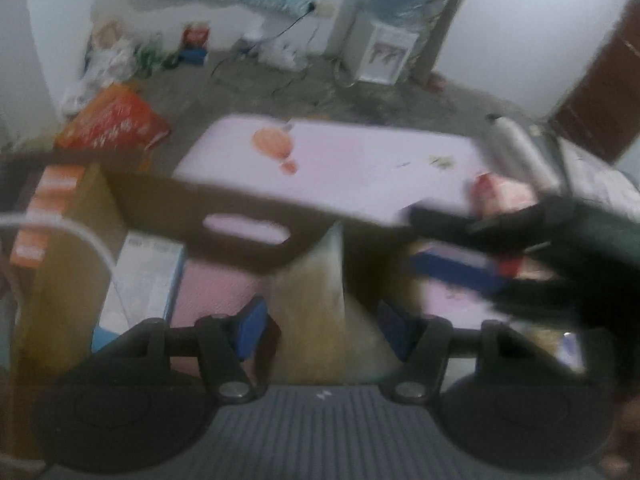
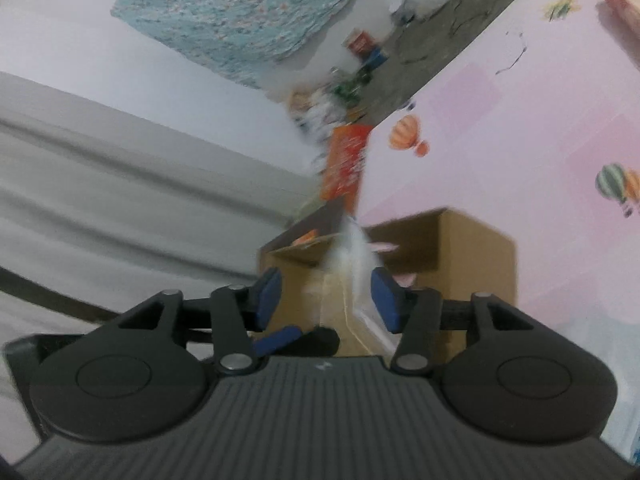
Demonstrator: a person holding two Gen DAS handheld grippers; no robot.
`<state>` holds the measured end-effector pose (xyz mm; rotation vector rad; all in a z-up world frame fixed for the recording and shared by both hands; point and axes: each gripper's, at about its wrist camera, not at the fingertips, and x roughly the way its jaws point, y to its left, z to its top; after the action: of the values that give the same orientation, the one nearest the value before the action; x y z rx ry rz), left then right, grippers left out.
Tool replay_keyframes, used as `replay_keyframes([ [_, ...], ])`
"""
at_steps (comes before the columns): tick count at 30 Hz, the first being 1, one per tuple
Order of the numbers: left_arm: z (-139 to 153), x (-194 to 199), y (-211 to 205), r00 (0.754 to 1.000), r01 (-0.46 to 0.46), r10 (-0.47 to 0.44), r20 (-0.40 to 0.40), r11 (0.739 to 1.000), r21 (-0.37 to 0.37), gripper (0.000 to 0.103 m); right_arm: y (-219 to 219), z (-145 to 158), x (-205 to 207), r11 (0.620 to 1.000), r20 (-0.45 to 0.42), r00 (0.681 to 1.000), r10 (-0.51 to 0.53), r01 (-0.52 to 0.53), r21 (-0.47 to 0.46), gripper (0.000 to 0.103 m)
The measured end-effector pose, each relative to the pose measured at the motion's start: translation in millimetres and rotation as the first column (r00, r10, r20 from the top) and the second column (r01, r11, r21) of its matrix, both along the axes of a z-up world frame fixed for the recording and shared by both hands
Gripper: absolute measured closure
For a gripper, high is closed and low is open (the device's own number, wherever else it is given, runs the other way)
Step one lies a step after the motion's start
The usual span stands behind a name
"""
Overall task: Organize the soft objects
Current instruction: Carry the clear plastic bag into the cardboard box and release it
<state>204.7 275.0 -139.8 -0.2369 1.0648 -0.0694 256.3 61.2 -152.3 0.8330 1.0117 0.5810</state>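
Observation:
My left gripper [image 1: 322, 326] is open over a brown cardboard box [image 1: 248, 216] with a hand slot. A yellowish clear-wrapped soft pack [image 1: 316, 296] lies between its blue pads without being clamped. A white-and-blue pack [image 1: 144, 280] lies inside the box at the left. My right gripper [image 1: 480, 240] reaches in from the right. In the right wrist view, my right gripper [image 2: 326, 298] is open, tilted, above the same box [image 2: 460, 256], with a white crinkled plastic pack [image 2: 354, 256] against its right pad [image 2: 384, 300]. The left gripper's finger [image 2: 280, 340] shows below.
A pink play mat [image 1: 360, 160] with balloon prints covers the floor; it also shows in the right wrist view [image 2: 520, 140]. A pink soft pack [image 1: 500, 194] lies on it at the right. An orange bag [image 1: 116, 120] stands beside the box. A water dispenser [image 1: 384, 40] stands at the back wall.

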Motion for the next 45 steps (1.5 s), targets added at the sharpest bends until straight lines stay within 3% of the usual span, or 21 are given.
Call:
replay_keyframes([
  [4,-34.8,3.4,12.4,0.997,0.003,-0.003,-0.077,1.0,-0.012,0.042,-4.8,-3.0,-1.9,0.999,0.016,0.999,-0.047,0.047,-0.026,0.05],
  [10,-40.9,-4.4,3.0,0.997,0.038,-0.041,-0.072,0.999,-0.035,0.042,-35.3,-12.0,-7.5,0.992,0.023,0.993,-0.117,0.118,-0.046,0.05],
  [18,-73.2,10.6,-29.2,0.986,0.132,-0.116,-0.122,0.983,0.13,0.043,-88.1,-21.5,-42.5,0.975,-0.004,0.975,-0.222,0.222,-0.029,0.05],
  [26,-79.1,23.1,-28.9,0.996,0.039,-0.024,-0.091,0.987,0.159,0.039,-125.3,-38.5,-62.5,0.962,-0.043,0.962,-0.269,0.267,-0.051,0.05],
  [30,-69.0,22.9,-33.1,0.998,0.011,0.001,-0.06,0.981,0.195,0.04,-137.5,-44.8,-69.1,0.958,-0.06,0.957,-0.285,0.282,-0.06,0.05],
  [33,-53.2,18.5,-31.4,0.999,-0.014,0.021,-0.03,0.978,0.207,0.033,-149.8,-46.8,-75.7,0.954,-0.066,0.952,-0.298,0.295,-0.052,0.05],
  [40,14.3,-14.4,-30.7,0.992,-0.106,0.088,0.091,0.971,0.214,0.022,-211.7,-32.5,-105.4,0.93,-0.027,0.93,-0.367,0.366,-0.037,0.031],
  [45,44.9,-34.1,-61.9,0.996,-0.054,0.04,0.081,0.983,0.175,0.021,-275.5,-25.0,-135.9,0.89,-0.041,0.89,-0.454,0.451,-0.065,0.028],
])
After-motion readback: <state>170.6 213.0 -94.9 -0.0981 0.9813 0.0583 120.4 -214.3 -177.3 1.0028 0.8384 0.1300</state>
